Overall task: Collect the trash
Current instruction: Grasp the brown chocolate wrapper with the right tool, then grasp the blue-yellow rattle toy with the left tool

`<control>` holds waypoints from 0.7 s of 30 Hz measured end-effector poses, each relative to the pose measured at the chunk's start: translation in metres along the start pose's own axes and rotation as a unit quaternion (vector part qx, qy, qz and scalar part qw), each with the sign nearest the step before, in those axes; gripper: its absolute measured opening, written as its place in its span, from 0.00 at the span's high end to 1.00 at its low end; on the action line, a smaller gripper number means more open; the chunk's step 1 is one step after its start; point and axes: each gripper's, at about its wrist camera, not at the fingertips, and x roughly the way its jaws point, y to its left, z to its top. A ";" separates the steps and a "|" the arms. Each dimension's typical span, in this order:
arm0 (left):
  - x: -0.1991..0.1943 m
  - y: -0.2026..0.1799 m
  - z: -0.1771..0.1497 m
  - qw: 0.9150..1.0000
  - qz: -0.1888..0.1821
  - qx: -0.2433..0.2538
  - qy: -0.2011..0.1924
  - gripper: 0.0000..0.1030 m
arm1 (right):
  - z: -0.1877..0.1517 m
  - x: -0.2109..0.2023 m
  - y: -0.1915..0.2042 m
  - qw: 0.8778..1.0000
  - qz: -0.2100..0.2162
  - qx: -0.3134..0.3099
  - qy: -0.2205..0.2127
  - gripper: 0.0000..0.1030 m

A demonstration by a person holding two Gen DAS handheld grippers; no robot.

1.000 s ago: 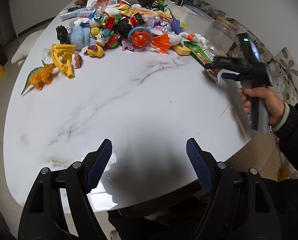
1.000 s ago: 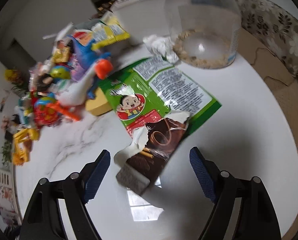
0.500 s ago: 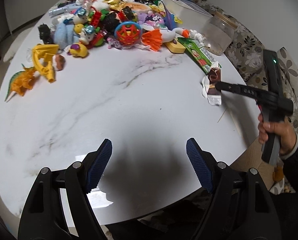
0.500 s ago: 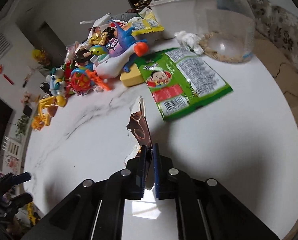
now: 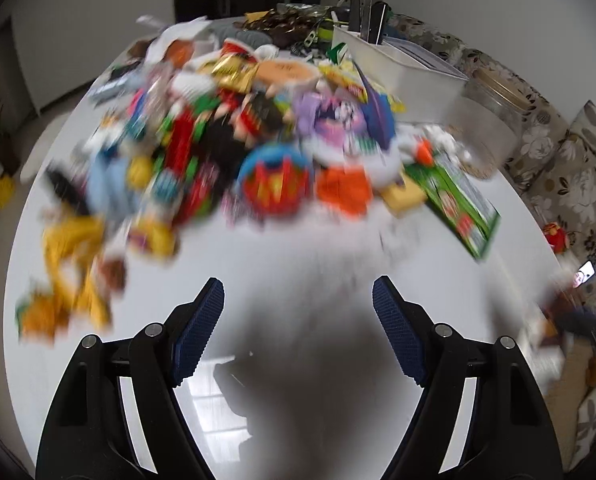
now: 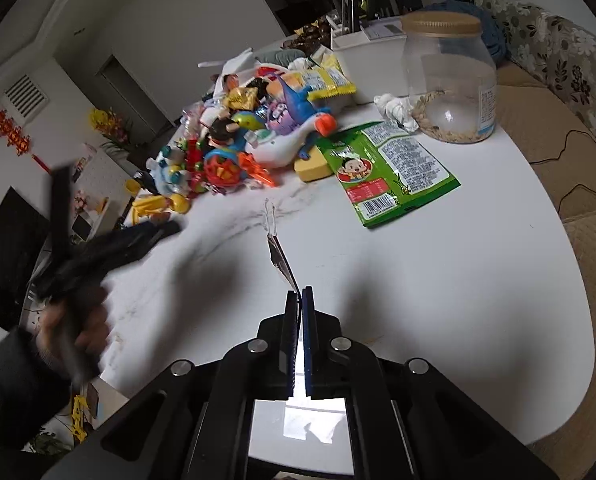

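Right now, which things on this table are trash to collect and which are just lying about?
Trash:
- brown wrapper, pinched in the right gripper
- green snack bag
- crumpled tissue

Lying about:
- toy pile
- glass jar
- white box

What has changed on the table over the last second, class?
The right gripper closed on the torn brown wrapper and lifted it edge-on off the table. The left gripper swung toward the toy pile, still open. The green snack bag and jar stayed put.
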 end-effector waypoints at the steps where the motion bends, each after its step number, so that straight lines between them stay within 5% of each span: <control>1: 0.012 0.000 0.017 1.000 -0.002 -0.001 0.000 0.26 | 0.000 -0.004 0.002 1.000 -0.001 -0.002 -0.001 0.98; 5: 0.048 0.009 0.061 0.999 -0.015 -0.028 0.006 0.26 | -0.002 -0.012 0.003 1.000 -0.007 -0.003 -0.001 0.98; 8: 0.087 0.016 0.085 0.997 -0.002 -0.047 0.053 0.21 | -0.005 -0.010 -0.001 1.000 -0.009 0.002 0.003 0.98; 10: 0.104 0.029 0.093 0.993 -0.038 -0.088 0.075 0.23 | -0.008 -0.009 -0.004 1.000 -0.006 0.009 0.003 0.98; 12: 0.125 0.050 0.100 0.983 -0.049 -0.147 0.103 0.49 | -0.010 -0.007 -0.008 1.000 -0.005 0.018 0.004 0.98; 13: 0.133 0.061 0.100 0.976 -0.062 -0.176 0.110 0.53 | -0.012 -0.005 -0.011 1.000 -0.001 0.025 0.008 0.98; 16: 0.136 0.057 0.101 0.979 -0.060 -0.163 0.111 0.61 | -0.015 -0.003 -0.014 0.999 0.002 0.033 0.012 0.98; 18: 0.126 0.045 0.101 0.981 -0.077 -0.145 0.108 0.76 | -0.016 -0.006 -0.015 0.999 0.001 0.034 0.009 0.98; 21: 0.089 0.026 0.106 0.988 -0.090 -0.108 0.070 0.77 | -0.014 -0.009 -0.017 0.999 0.006 0.040 0.006 0.98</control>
